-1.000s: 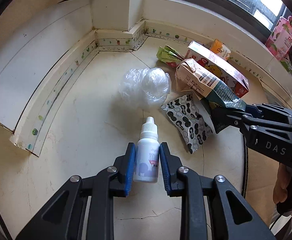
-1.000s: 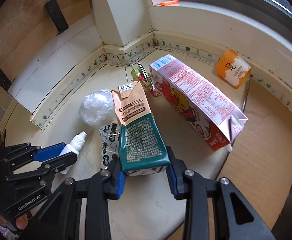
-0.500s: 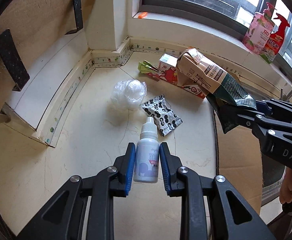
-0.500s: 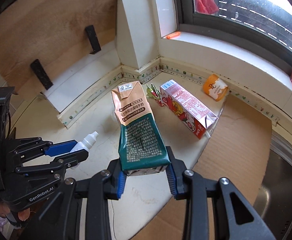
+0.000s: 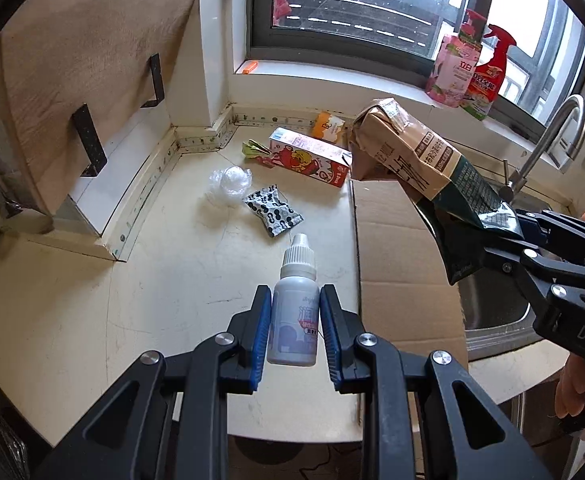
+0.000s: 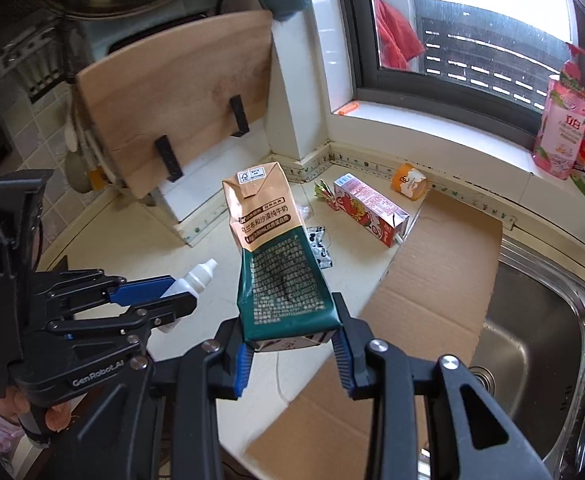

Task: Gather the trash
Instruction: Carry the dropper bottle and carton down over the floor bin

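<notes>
My left gripper (image 5: 295,326) is shut on a small white dropper bottle (image 5: 295,320), held well above the cream counter (image 5: 164,304). My right gripper (image 6: 290,344) is shut on the base of a crumpled brown-and-green milk carton (image 6: 276,264), which sticks up in front of it. Each gripper shows in the other's view: the right one (image 5: 504,232) with the carton (image 5: 416,156), the left one (image 6: 164,294) with the bottle (image 6: 194,278). Left on the counter are a red juice carton (image 5: 312,156), a black-and-white wrapper (image 5: 272,210), a clear plastic wad (image 5: 230,180), a green wrapper (image 5: 254,148) and an orange packet (image 5: 328,122).
A flat cardboard sheet (image 6: 432,272) covers the counter beside the steel sink (image 6: 532,340) and tap (image 5: 548,140). A wooden cutting board (image 6: 172,100) leans at the back left. Pink and red cleaner bottles (image 6: 568,120) stand on the window sill. A hand (image 6: 48,416) grips the left tool.
Both grippers have risen and pulled back from the counter corner, carrying the dropper bottle and the milk carton. The window, sink and cutting board have come into view.
</notes>
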Demonstrator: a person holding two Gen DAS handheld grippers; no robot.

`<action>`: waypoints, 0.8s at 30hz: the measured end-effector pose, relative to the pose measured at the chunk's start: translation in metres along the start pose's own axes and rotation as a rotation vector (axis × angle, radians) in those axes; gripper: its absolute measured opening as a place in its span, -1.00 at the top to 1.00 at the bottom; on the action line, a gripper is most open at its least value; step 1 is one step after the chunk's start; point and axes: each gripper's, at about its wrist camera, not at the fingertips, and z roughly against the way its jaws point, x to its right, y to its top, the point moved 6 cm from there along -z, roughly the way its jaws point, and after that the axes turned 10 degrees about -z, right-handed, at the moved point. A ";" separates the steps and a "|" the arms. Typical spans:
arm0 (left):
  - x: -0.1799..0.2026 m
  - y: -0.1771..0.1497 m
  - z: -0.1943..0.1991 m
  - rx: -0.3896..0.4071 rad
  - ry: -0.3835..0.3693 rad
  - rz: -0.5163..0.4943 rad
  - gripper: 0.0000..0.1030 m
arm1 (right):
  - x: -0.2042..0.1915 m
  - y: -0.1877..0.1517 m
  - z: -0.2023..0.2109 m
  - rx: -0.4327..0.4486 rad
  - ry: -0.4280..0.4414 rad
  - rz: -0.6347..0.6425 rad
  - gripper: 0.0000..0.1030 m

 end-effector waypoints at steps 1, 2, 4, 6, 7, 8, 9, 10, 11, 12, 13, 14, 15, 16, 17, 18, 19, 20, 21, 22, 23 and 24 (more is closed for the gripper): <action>0.004 -0.004 0.007 0.005 -0.004 -0.002 0.56 | -0.004 -0.005 0.010 0.006 0.001 0.006 0.33; 0.009 -0.008 0.016 0.013 -0.012 -0.006 0.56 | -0.008 -0.010 0.018 0.010 0.004 0.014 0.33; 0.018 -0.017 0.032 0.030 -0.023 -0.007 0.56 | -0.015 -0.021 0.033 0.013 0.003 0.025 0.33; 0.027 -0.024 0.050 0.060 -0.046 -0.008 0.56 | -0.021 -0.032 0.046 0.009 0.014 0.027 0.33; 0.031 -0.030 0.059 0.074 -0.046 -0.010 0.56 | -0.024 -0.039 0.052 0.007 0.021 0.030 0.33; 0.033 -0.035 0.067 0.086 -0.046 -0.008 0.56 | -0.026 -0.046 0.057 0.006 0.025 0.031 0.33; 0.035 -0.039 0.073 0.096 -0.049 -0.005 0.56 | -0.029 -0.054 0.063 -0.001 0.032 0.029 0.33; 0.037 -0.046 0.081 0.104 -0.052 0.004 0.56 | -0.031 -0.062 0.067 -0.009 0.042 0.025 0.33; 0.039 -0.051 0.087 0.109 -0.056 0.009 0.56 | -0.033 -0.068 0.071 -0.015 0.049 0.023 0.33; 0.040 -0.057 0.091 0.114 -0.057 0.014 0.56 | -0.036 -0.076 0.074 -0.023 0.058 0.021 0.33; 0.041 -0.063 0.097 0.120 -0.056 0.020 0.56 | -0.038 -0.084 0.076 -0.032 0.066 0.021 0.33; 0.042 -0.069 0.102 0.124 -0.050 0.021 0.56 | -0.041 -0.092 0.079 -0.040 0.074 0.022 0.33; 0.042 -0.076 0.105 0.128 -0.038 0.022 0.56 | -0.045 -0.101 0.081 -0.052 0.087 0.023 0.33; 0.042 -0.083 0.109 0.131 -0.025 0.023 0.56 | -0.049 -0.109 0.083 -0.064 0.097 0.026 0.33; 0.042 -0.089 0.113 0.134 -0.017 0.023 0.56 | -0.053 -0.116 0.084 -0.074 0.105 0.028 0.33; 0.042 -0.096 0.116 0.136 -0.015 0.027 0.56 | -0.057 -0.124 0.084 -0.086 0.114 0.035 0.33; 0.041 -0.103 0.119 0.138 -0.015 0.032 0.56 | -0.061 -0.132 0.083 -0.096 0.121 0.045 0.33; 0.041 -0.113 0.121 0.139 -0.008 0.037 0.56 | -0.065 -0.138 0.083 -0.104 0.128 0.051 0.33; 0.040 -0.120 0.122 0.140 -0.001 0.036 0.56 | -0.067 -0.144 0.082 -0.116 0.138 0.052 0.33; 0.038 -0.129 0.122 0.147 0.014 0.032 0.56 | -0.070 -0.152 0.079 -0.137 0.158 0.046 0.33; 0.037 -0.140 0.121 0.157 0.035 0.026 0.56 | -0.071 -0.157 0.075 -0.153 0.172 0.041 0.33; 0.035 -0.148 0.119 0.157 0.042 0.027 0.56 | -0.072 -0.163 0.071 -0.164 0.179 0.040 0.33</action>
